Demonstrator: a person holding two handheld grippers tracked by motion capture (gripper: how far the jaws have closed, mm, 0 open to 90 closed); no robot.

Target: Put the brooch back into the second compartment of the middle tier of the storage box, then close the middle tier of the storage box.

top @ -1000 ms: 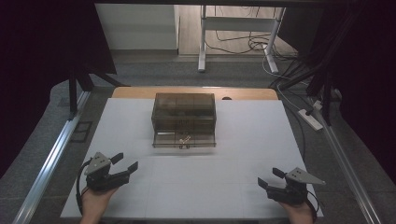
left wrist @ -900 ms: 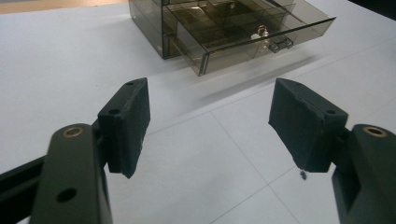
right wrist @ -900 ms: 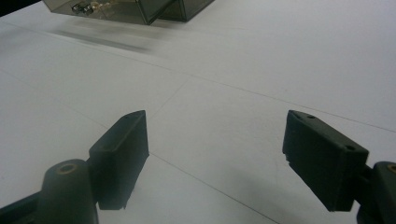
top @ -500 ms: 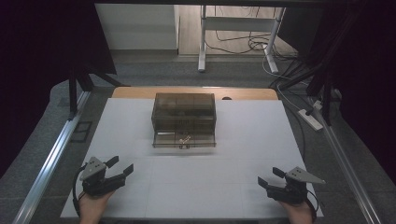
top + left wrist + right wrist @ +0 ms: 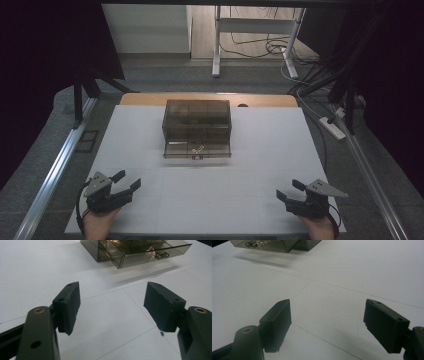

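High view: a smoky translucent plastic drawer box [image 5: 196, 127] stands at the middle of the far half of the white-covered table [image 5: 260, 150]. Its lower drawer is pulled out toward the person, with small metallic items [image 5: 198, 149] inside, too small to identify. The left gripper [image 5: 129, 181] lies at the near left of the table, jaws spread and empty, angled toward the centre; its hand [image 5: 97, 225] is cut off by the bottom edge. The right gripper [image 5: 287, 191] lies at the near right, jaws likewise parted with nothing held, and its hand [image 5: 317, 227] is also cropped. The room beyond is dark and detail is lost.

Left gripper view: the two black jaws stand wide apart over bare table, empty. The drawer box [image 5: 130, 250] is ahead to the upper right, cut off by the top edge.

Right gripper view: jaws wide apart, empty. The drawer box [image 5: 274, 243] is at upper left, mostly cropped.
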